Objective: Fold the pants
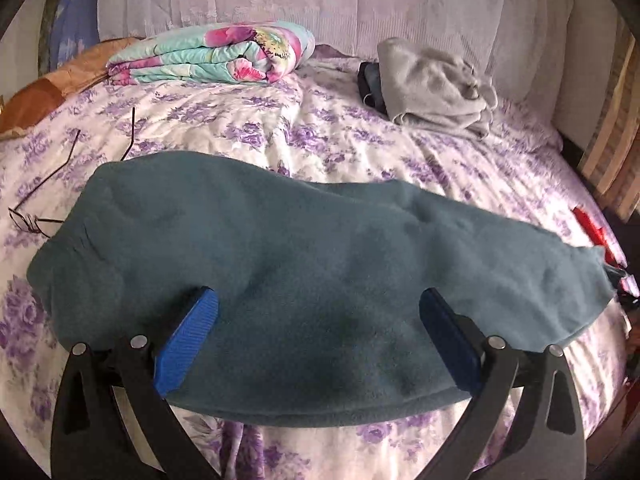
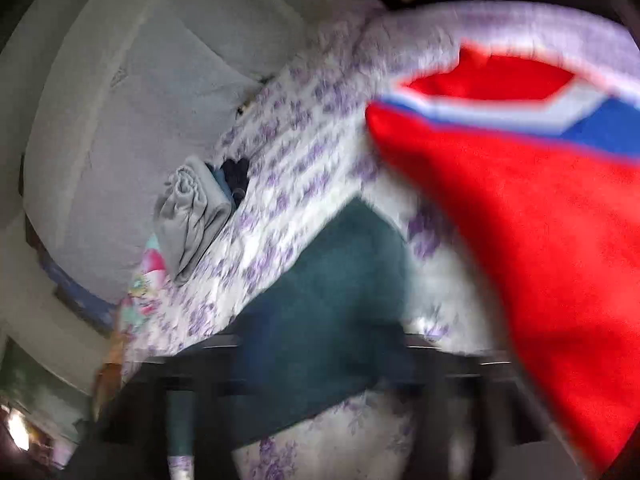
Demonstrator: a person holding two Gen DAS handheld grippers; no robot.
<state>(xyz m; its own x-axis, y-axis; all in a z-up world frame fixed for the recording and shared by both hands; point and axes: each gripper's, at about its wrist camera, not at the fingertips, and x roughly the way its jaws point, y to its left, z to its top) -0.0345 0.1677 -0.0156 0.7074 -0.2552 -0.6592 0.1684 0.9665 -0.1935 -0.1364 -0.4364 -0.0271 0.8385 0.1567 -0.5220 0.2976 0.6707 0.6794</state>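
Pants (image 1: 304,280) in teal fleece lie stretched crosswise on the bed (image 1: 280,128), over its purple-flowered sheet, folded into a long band that runs from the left side across to the right edge in my left wrist view. My left claw (image 1: 318,300) hovers over the near edge of that band with its blue pads (image 1: 188,340) standing wide apart, one to each side of the cloth's middle stretch; nothing is pinched between them.

My right wrist view is tilted and badly smeared. I can make out the same teal pants (image 2: 320,312) as a dark wedge at lower centre, and a red garment with a white and blue stripe (image 2: 540,248) filling the right side of the picture, close to the lens. My right claw (image 2: 320,364) shows only as dark blurred bars across the bottom, and I cannot tell from this picture whether its fingers stand apart or together, or whether they grip any cloth.

At the far side of the bed a folded flowered quilt (image 1: 212,56) in turquoise and pink lies to the left, and a loosely folded grey garment (image 1: 436,84) lies to the right with a small dark item (image 1: 370,84) just beside it. A pair of thin-framed glasses (image 1: 44,200) rests on the sheet by the left end of the pants. A strip of red (image 1: 596,232) shows at the bed's right edge, near the right end of the pants.
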